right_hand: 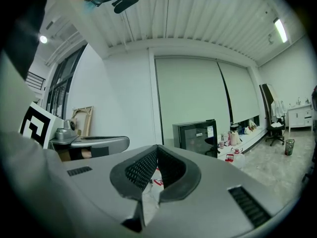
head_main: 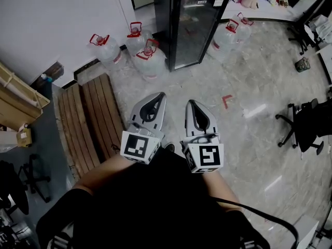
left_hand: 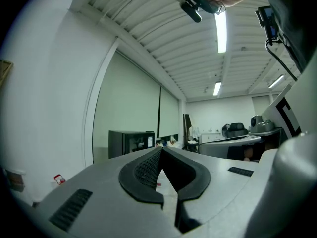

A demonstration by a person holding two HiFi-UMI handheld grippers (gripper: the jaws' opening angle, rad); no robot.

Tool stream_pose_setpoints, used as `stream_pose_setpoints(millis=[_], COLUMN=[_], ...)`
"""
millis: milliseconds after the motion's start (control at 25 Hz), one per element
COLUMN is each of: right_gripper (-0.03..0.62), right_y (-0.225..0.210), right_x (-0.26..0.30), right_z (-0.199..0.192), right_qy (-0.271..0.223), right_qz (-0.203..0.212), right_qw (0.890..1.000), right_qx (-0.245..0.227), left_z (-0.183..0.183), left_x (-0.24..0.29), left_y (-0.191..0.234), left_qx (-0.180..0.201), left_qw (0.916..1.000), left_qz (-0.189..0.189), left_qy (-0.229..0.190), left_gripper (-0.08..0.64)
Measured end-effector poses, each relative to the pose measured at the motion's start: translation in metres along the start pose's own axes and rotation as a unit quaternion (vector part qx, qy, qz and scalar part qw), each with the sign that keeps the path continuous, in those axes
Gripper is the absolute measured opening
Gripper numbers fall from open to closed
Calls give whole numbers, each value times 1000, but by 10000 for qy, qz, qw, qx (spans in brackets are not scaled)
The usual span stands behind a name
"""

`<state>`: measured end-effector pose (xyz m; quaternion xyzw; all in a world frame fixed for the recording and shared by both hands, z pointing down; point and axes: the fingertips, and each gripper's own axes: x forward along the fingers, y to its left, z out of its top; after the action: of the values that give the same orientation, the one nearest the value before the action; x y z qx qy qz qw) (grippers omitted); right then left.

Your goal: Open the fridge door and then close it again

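Though the frame's upper edge cuts off its top, the fridge [head_main: 194, 22] stands well ahead among water jugs [head_main: 145, 53]: black, glass door shut, interior too dark to read. Both the left claw [head_main: 161, 95] and the right claw [head_main: 190, 102] are clenched on nothing.

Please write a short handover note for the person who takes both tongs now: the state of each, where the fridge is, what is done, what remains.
Left tongs: shut, empty, held in front of the body.
Right tongs: shut, empty, beside the left one.
Fridge: black, across the floor ahead, water jugs on both sides. Its glass door is shut, and neither tool touches it.
Done: nothing that shows.
Left: walk up, open the door, close it again.
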<state>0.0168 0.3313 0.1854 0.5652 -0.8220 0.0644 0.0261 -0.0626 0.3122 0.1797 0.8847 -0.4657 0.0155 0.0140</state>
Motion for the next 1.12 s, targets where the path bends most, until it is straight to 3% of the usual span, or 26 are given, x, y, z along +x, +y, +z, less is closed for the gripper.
stream_pose_setpoints(millis=[320, 800, 920, 1120], right_gripper=[15, 15, 15, 15], right_y=[-49, -131, -143, -165], right_x=[63, 252, 291, 334], right_z=[0, 24, 28, 2], right_qy=[33, 32, -70, 144], right_qz=[-190, -517, -573, -536], right_qw=[9993, 9983, 9981, 9983], right_qx=[-305, -281, -200, -163], left_z=[-18, -32, -43, -77], left_x=[75, 252, 286, 342], left_y=[41, 152, 180, 214], left_qx=[26, -32, -77, -6], left_qw=[10000, 9996, 9993, 9991], left_qz=[22, -245, -275, -188], left_qy=[94, 120, 221, 377], left_gripper=[8, 13, 42, 101])
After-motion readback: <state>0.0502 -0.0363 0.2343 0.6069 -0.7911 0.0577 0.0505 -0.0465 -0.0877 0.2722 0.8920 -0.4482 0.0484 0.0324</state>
